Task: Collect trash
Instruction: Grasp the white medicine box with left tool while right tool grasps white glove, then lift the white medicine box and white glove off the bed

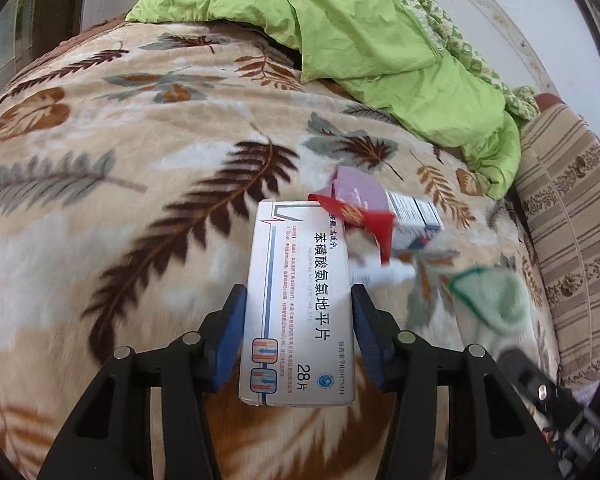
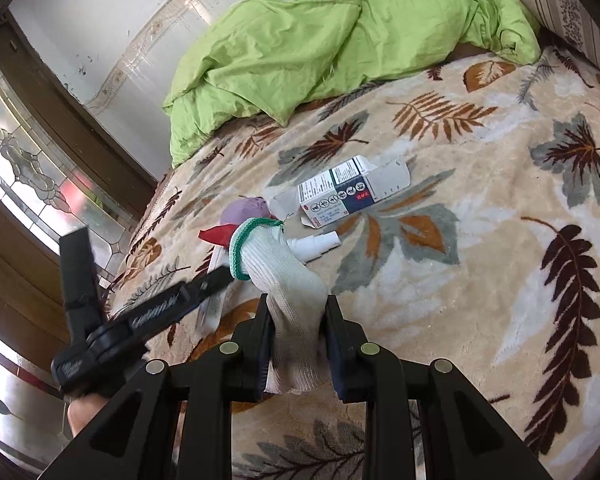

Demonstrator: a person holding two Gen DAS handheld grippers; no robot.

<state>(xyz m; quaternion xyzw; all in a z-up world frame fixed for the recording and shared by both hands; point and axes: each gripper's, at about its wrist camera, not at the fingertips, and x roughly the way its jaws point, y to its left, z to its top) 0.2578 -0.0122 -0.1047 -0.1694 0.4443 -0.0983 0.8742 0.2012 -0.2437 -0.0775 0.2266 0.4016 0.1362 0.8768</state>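
Gripping pill box (image 1: 298, 304) w/ left jaws, glove (image 2: 284, 280) w/ right.

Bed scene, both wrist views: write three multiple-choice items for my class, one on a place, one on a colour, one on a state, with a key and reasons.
1. Where does the open-ended carton lie?
A. on the leaf-print blanket
B. on the green duvet
C. on the windowsill

2. What colour is the cuff of the white knit glove?
A. red
B. green
C. black

3. What is the left hand-held gripper doing?
A. hanging open over bare blanket
B. holding a glove
C. gripping a white tablet box

Key: 1 A, the carton rests flat on the leaf pattern; 2 B, a green rim edges the glove held in the right hand-held gripper; 3 C, the blue pads press both sides of the box.
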